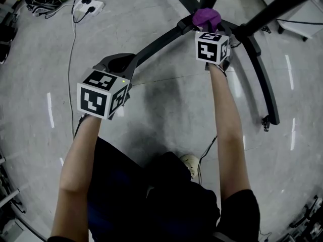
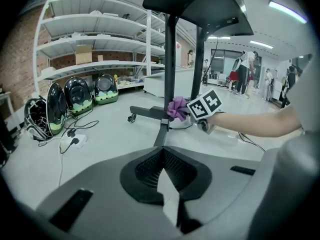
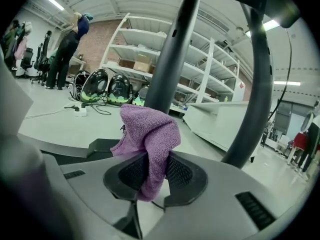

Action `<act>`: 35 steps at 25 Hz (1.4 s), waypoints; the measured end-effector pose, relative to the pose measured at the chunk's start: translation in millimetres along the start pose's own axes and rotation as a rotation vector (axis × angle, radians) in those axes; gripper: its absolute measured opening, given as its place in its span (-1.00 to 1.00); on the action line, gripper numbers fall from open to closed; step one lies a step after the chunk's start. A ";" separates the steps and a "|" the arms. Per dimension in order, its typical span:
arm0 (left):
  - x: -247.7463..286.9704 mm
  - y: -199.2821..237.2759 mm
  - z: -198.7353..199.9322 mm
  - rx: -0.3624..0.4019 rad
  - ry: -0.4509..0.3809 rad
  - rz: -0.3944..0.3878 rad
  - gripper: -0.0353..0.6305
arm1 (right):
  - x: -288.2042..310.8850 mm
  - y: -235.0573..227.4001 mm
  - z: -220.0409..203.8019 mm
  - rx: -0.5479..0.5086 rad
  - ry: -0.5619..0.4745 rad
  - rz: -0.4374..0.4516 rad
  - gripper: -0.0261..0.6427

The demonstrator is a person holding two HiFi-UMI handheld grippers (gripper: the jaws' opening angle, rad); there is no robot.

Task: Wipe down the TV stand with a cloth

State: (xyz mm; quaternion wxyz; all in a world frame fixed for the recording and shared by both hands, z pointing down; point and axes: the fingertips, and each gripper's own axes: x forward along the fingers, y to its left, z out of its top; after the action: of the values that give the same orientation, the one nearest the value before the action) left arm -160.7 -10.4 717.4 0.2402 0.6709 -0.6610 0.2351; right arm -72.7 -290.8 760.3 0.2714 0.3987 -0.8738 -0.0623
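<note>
At the TV stand (image 1: 156,43) base junction, the right gripper (image 3: 152,171) clamped the purple cloth (image 3: 150,134); the left gripper (image 2: 165,179) was closed, empty. Wiping appeared barely begun.

The right gripper (image 1: 208,28) has a crumpled purple fabric cloth (image 1: 208,17) bunched at its fingers, set against the black curved metal TV stand base (image 1: 156,44) (just where the uprights join it). The left gripper (image 1: 117,63) hangs above the grey concrete floor (image 1: 171,100), its fingers close by the stand's leg, well apart from the cloth.
</note>
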 end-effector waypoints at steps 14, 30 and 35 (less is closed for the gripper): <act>11.8 -4.7 -1.7 0.006 0.027 0.009 -0.88 | 30.8 -41.4 -7.4 0.027 0.048 -0.066 -0.62; 33.1 -23.5 -0.8 0.017 0.038 -0.023 -0.88 | 28.4 -80.4 -41.7 -0.028 0.112 -0.118 -0.62; 36.4 -30.4 0.2 0.024 0.039 -0.036 -0.88 | 21.3 -107.3 -56.6 -0.036 0.145 -0.171 -0.62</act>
State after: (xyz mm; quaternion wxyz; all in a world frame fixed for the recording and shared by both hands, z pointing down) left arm -129.7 -38.4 740.0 0.2492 0.6810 -0.6410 0.2516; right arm 16.7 -372.7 782.3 0.3347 0.4703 -0.8134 -0.0717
